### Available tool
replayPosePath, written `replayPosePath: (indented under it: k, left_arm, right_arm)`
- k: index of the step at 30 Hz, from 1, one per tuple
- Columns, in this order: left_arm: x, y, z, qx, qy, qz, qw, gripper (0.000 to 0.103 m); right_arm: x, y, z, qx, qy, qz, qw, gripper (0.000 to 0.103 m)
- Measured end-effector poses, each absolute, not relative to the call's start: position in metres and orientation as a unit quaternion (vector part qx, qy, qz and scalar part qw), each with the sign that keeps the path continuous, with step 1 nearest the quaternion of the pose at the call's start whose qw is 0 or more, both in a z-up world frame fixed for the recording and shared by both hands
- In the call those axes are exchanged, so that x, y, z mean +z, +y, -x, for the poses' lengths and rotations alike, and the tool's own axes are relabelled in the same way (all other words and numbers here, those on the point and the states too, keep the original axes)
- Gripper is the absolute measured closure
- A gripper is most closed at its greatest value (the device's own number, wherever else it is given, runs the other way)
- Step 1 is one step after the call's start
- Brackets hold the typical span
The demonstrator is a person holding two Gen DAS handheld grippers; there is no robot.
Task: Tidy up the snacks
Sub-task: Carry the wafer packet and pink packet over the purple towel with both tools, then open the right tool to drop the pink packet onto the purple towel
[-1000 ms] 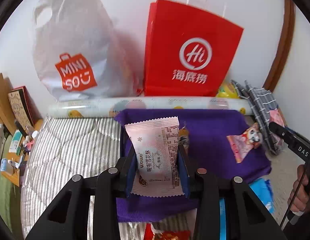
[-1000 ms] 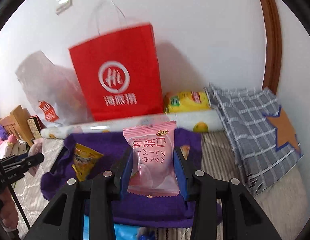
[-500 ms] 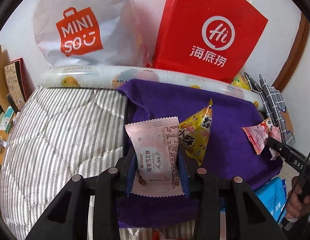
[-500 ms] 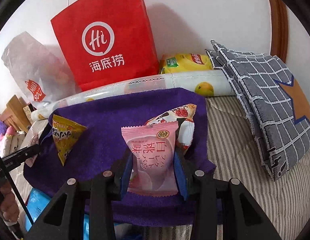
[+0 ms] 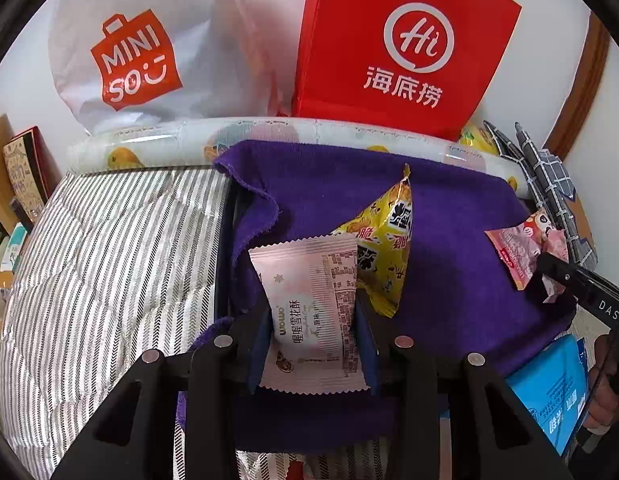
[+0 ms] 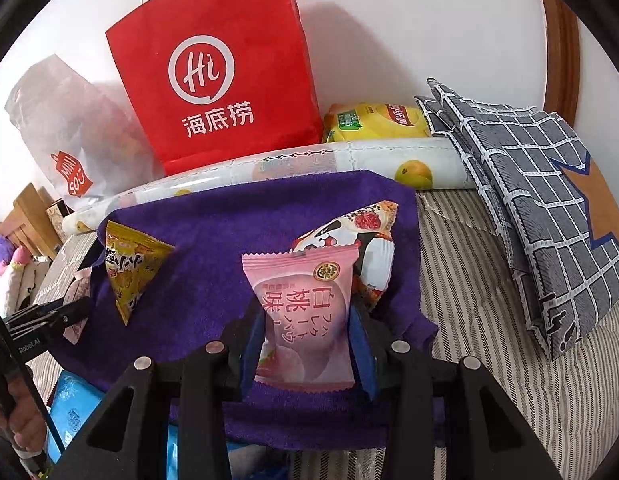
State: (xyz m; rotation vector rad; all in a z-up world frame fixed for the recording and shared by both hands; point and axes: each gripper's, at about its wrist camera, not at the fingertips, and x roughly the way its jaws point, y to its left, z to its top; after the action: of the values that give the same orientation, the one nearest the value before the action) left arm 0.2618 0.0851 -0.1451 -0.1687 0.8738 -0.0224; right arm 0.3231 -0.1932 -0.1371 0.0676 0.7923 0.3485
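My left gripper (image 5: 311, 312) is shut on a pale pink snack packet (image 5: 309, 300), held upright low over the purple cloth (image 5: 449, 208). A yellow triangular snack bag (image 5: 385, 248) lies on the cloth just right of that packet. My right gripper (image 6: 307, 316) is shut on a pink peach snack packet (image 6: 305, 312) above the same purple cloth (image 6: 213, 248). Behind it lies a white and red panda-print snack (image 6: 361, 240). The yellow triangular bag (image 6: 129, 264) is at the cloth's left. The right gripper's tip (image 5: 569, 276) with its pink packet (image 5: 517, 248) shows at the right edge of the left wrist view.
A red paper bag (image 5: 405, 40) and a white plastic bag (image 5: 141, 48) lean on the wall behind a rolled fruit-print sheet (image 5: 269, 136). A grey checked cushion (image 6: 541, 184) and yellow chips bag (image 6: 373, 122) sit right. Blue packets (image 5: 549, 396) lie at the cloth's near edge on the striped bedding (image 5: 109, 264).
Both grippers have sunk toward the purple cloth and tilted down, each still holding its packet. The yellow bag and the panda snack have come into fuller view.
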Motion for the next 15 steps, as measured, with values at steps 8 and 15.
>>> replayPosePath:
  k: [8, 15]
  left_arm:
    - [-0.1476, 0.0838, -0.2625, -0.013, 0.431, 0.080, 0.899, 0.065]
    - [-0.1489, 0.0819, -0.2630, -0.015, 0.434, 0.077, 0.898, 0.064]
  right_arm:
    - [-0.1384, -0.1887, -0.3232, 0.175, 0.384, -0.025, 0.906, 0.063]
    - [-0.1415, -0.1881, -0.3256, 0.174, 0.390, -0.025, 0.904, 0.058]
